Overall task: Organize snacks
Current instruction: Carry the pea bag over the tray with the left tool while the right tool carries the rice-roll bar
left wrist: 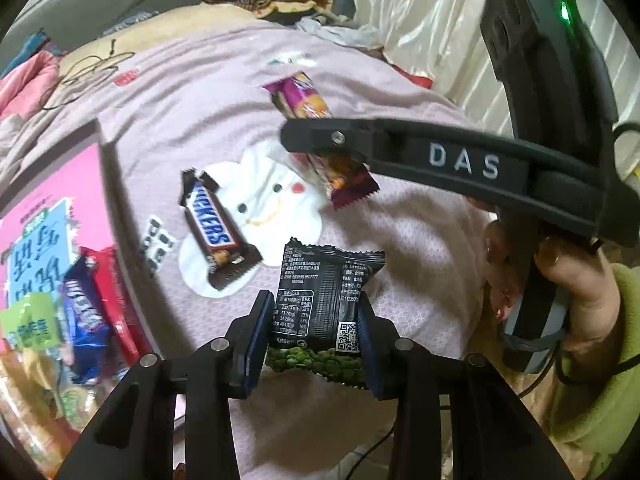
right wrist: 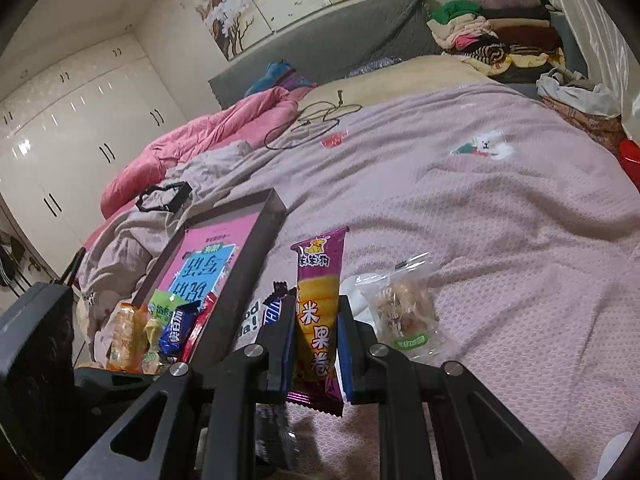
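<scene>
left gripper [left wrist: 312, 332] clamps black snack packet [left wrist: 326, 280] | right gripper [right wrist: 312, 344] clamps purple snack bar [right wrist: 318, 312] | Snickers bar [left wrist: 216, 232] on pink bedspread [left wrist: 400, 240] | box [right wrist: 264, 240] of snacks beside

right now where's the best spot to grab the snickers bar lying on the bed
Take the Snickers bar across its narrow width at the middle, coming straight down from above. It lies flat on the bedspread with its long axis on a diagonal, so turn the jaws across that axis. The crimped ends are thin and floppy.
</scene>
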`<state>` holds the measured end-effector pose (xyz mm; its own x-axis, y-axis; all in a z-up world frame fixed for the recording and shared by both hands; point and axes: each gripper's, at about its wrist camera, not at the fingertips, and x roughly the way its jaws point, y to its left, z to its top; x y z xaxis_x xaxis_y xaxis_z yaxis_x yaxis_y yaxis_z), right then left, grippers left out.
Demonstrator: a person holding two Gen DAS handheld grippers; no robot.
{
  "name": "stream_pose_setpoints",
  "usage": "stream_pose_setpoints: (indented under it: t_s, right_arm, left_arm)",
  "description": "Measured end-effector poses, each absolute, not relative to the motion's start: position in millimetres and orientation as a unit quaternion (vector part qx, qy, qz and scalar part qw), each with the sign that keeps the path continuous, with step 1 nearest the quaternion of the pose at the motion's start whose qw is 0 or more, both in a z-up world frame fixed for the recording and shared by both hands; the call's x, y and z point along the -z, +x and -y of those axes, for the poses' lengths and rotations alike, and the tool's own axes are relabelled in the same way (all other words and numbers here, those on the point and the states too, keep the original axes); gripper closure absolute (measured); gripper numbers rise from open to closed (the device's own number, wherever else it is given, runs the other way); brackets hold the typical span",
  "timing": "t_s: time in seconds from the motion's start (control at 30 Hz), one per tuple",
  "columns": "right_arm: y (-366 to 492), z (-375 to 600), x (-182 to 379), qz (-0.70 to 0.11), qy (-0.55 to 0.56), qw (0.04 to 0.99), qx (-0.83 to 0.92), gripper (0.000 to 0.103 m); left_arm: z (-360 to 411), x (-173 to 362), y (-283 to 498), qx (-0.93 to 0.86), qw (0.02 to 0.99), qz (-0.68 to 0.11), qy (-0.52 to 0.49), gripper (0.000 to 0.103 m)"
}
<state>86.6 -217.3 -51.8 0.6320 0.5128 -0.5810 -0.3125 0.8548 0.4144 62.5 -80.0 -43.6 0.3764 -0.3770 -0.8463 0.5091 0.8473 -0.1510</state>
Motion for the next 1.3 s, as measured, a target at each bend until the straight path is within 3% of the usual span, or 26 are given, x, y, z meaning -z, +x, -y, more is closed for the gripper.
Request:
stream_pose_setpoints:
  t_s: [1.3]
  right_arm:
    - [45,132,22,-0.334,0.117,0.881,-0.313,0.085]
  left_arm:
    - [-34,1,52,0.137,0.885,-0.444,0.003,0.062]
